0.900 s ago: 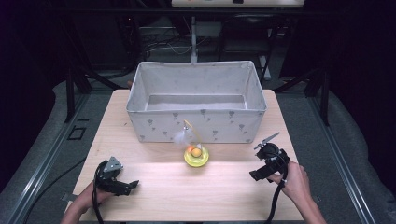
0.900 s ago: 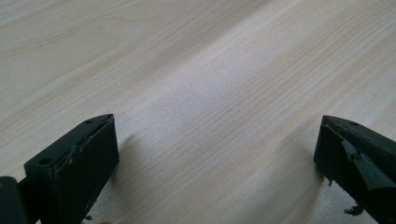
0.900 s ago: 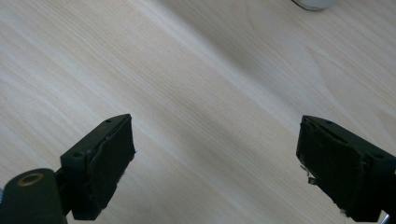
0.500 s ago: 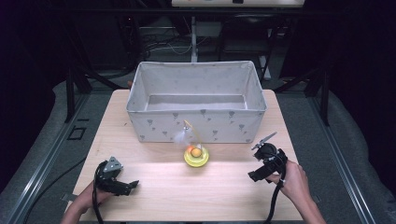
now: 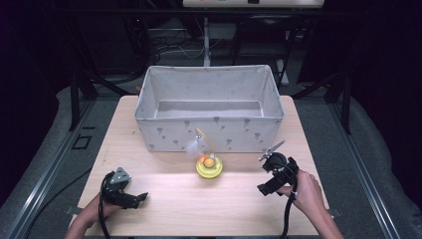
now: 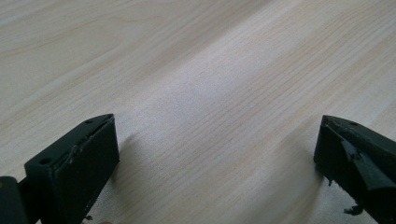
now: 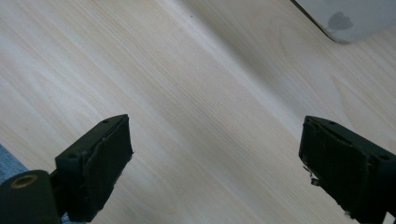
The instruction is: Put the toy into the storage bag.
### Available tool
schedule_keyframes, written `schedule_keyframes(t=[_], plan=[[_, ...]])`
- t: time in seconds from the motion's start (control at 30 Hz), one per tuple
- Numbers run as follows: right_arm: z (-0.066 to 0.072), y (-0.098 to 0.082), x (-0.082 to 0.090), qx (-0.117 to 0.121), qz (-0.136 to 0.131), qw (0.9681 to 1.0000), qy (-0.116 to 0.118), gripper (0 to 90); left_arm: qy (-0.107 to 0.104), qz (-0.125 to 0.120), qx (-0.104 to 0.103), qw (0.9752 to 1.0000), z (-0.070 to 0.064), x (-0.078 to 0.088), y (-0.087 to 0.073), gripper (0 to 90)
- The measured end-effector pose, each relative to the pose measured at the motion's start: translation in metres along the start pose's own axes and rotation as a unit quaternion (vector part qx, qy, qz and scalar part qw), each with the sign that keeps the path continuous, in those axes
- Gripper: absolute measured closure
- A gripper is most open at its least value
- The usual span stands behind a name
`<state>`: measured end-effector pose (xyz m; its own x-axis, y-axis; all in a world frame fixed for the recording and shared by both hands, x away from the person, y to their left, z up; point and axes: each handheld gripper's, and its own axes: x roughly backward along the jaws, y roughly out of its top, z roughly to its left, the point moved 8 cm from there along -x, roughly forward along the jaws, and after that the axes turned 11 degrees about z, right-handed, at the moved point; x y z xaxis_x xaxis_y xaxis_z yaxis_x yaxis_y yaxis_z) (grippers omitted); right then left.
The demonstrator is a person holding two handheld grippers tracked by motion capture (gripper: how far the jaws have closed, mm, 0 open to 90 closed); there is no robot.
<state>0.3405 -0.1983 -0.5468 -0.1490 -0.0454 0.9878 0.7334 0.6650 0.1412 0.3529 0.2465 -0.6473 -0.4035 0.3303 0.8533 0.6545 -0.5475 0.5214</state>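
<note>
A yellow round toy with an orange ball and a white feather on a stick sits on the wooden table, just in front of a white patterned fabric box. My left gripper rests near the table's front left, jaws pointing right. In the left gripper view it is open over bare wood. My right gripper is held to the right of the toy, apart from it. In the right gripper view it is open over bare wood, with a corner of the box at the top right.
The box stands open-topped across the back half of the table. A black cable trails from the right gripper toward the front edge. Dark floor and metal frame legs surround the table.
The right gripper has shifted slightly left, toward the toy. The left gripper and the toy have stayed put.
</note>
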Motion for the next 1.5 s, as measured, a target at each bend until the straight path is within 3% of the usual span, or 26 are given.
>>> schedule_keyframes(t=[0.5,0.97,1.37,1.5], plan=[[0.027,0.028,0.016,0.044,-0.012,0.9989,0.009,7.6,0.001,0.000,0.001,1.0000,0.000,0.000,0.000,0.0],[0.055,0.073,0.036,0.104,-0.013,0.9943,0.020,4.6,0.001,0.000,0.001,1.0000,0.000,0.000,0.000,0.0],[0.065,0.104,0.040,0.125,-0.003,0.9916,0.031,4.2,0.000,-0.001,0.000,1.0000,0.000,0.000,0.000,0.0],[0.066,0.115,0.042,0.127,-0.008,0.9912,0.035,11.3,0.000,-0.001,0.001,1.0000,0.000,0.000,0.000,0.0]])
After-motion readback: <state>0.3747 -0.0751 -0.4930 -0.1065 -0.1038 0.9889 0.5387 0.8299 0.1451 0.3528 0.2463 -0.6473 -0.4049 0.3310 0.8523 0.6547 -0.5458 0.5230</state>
